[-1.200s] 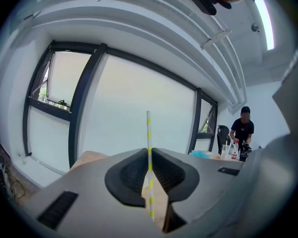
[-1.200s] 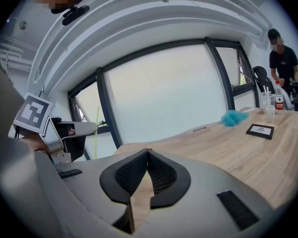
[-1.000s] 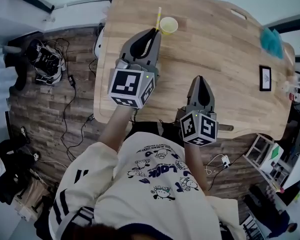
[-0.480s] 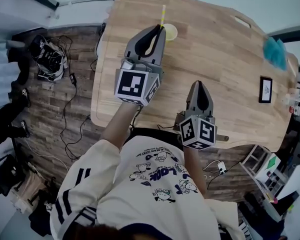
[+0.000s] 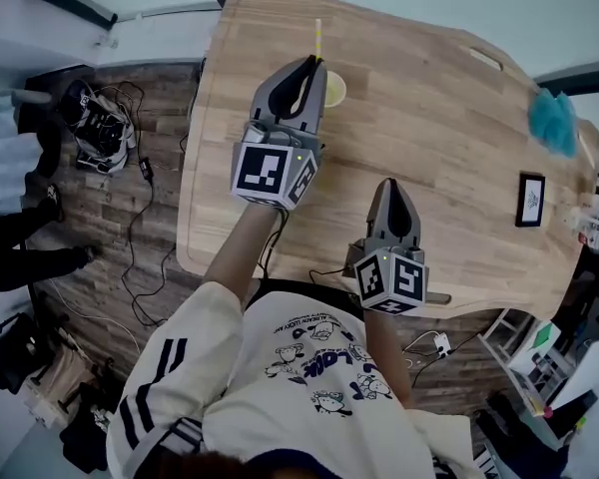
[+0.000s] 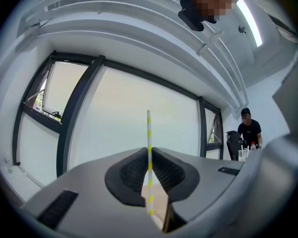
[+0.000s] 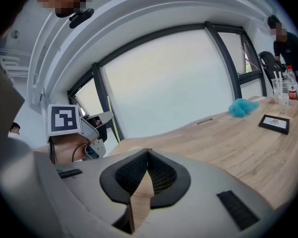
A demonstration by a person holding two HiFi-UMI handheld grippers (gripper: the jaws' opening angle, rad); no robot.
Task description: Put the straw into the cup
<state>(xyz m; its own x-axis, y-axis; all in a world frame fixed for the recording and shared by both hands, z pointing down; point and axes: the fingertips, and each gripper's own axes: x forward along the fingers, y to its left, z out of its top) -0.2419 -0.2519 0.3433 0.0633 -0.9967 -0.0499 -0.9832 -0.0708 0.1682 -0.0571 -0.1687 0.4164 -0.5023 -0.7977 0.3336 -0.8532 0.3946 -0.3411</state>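
A yellow-and-white striped straw [image 5: 318, 40] stands upright, pinched between the jaws of my left gripper [image 5: 312, 61]. In the left gripper view the straw [image 6: 149, 152] runs straight up between the two black pads. The yellow cup [image 5: 331, 89] sits on the wooden table [image 5: 449, 138], just right of and partly hidden behind the left gripper's tips. The straw's lower end is hidden by the jaws. My right gripper [image 5: 395, 184] hangs over the table's near part, shut and holding nothing; in its own view [image 7: 147, 151] the tips meet. The left gripper [image 7: 97, 125] with the straw shows there at left.
A teal fluffy object [image 5: 552, 120] and a small black framed card [image 5: 530, 186] lie at the table's far right. Bottles and glasses [image 7: 284, 90] stand near that edge, with a person behind. Cables and bags [image 5: 95, 128] litter the wooden floor on the left.
The left gripper with the straw has lifted and shifted toward the cup, now partly covering it. The right gripper stays shut, nearly unmoved.
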